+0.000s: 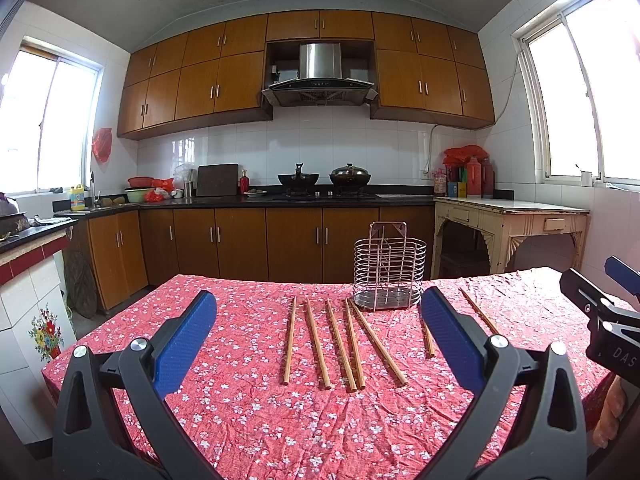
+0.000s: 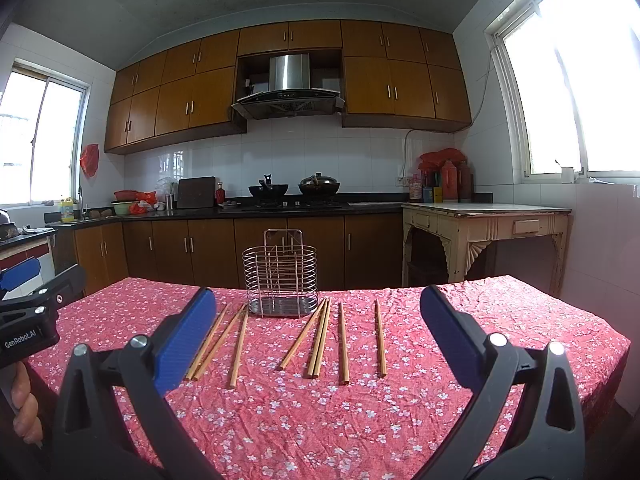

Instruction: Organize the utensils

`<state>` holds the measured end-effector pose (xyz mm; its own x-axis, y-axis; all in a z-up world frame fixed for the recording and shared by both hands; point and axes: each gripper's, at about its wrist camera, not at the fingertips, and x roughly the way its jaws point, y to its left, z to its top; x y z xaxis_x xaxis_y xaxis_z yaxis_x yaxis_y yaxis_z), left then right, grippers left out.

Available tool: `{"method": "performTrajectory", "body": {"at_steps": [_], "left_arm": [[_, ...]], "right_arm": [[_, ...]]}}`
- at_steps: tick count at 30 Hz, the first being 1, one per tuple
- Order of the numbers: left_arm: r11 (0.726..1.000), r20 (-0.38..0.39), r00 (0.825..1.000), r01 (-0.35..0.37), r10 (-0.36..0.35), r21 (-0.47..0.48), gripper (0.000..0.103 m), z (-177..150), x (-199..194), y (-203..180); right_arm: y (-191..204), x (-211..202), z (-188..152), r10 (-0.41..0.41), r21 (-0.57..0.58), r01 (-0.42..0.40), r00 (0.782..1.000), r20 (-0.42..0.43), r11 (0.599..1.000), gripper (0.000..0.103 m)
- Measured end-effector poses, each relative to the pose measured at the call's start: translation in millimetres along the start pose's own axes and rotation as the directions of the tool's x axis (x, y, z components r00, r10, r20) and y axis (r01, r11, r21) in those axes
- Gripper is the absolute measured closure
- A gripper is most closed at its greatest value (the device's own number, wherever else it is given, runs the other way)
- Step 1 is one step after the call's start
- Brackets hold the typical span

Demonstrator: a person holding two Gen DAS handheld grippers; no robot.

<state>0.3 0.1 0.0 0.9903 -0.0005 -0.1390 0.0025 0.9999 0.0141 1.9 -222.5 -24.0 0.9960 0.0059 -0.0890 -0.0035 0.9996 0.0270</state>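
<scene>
Left tool (image 1: 318, 318): blue pads spread wide, holding nothing, hovering above the near edge of the surface.
Right tool (image 2: 318, 316): likewise wide apart and empty, just beside the left one.
Surface (image 2: 360, 420): covered by a red floral cloth.
Chopsticks (image 2: 344, 342): eight wooden sticks lie loose on the cloth, three to the left and five to the right in the right wrist view, tips pointing toward the holder.
Wire holder (image 2: 280, 276): upright near the far edge, behind the sticks, apparently empty.
Step in hand: likely the start; nothing gripped yet.
Next move: lower one tool over a single stick, close across its width, then lift and stand it in the holder.
Kitchen counter (image 1: 320, 199): well behind, uninvolved.
</scene>
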Motion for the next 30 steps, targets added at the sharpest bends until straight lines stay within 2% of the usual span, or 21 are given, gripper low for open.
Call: {"method": "performTrajectory", "body": {"at_steps": [30], "left_arm": [[1.000,-0.002,1.000,0.002,-0.002,-0.001,0.002,0.1,-0.3,-0.2]], "right_arm": [[0.4,2.4,-3.5,0.000,0.002,0.000,1.000,-0.002,1.000,0.004]]}}
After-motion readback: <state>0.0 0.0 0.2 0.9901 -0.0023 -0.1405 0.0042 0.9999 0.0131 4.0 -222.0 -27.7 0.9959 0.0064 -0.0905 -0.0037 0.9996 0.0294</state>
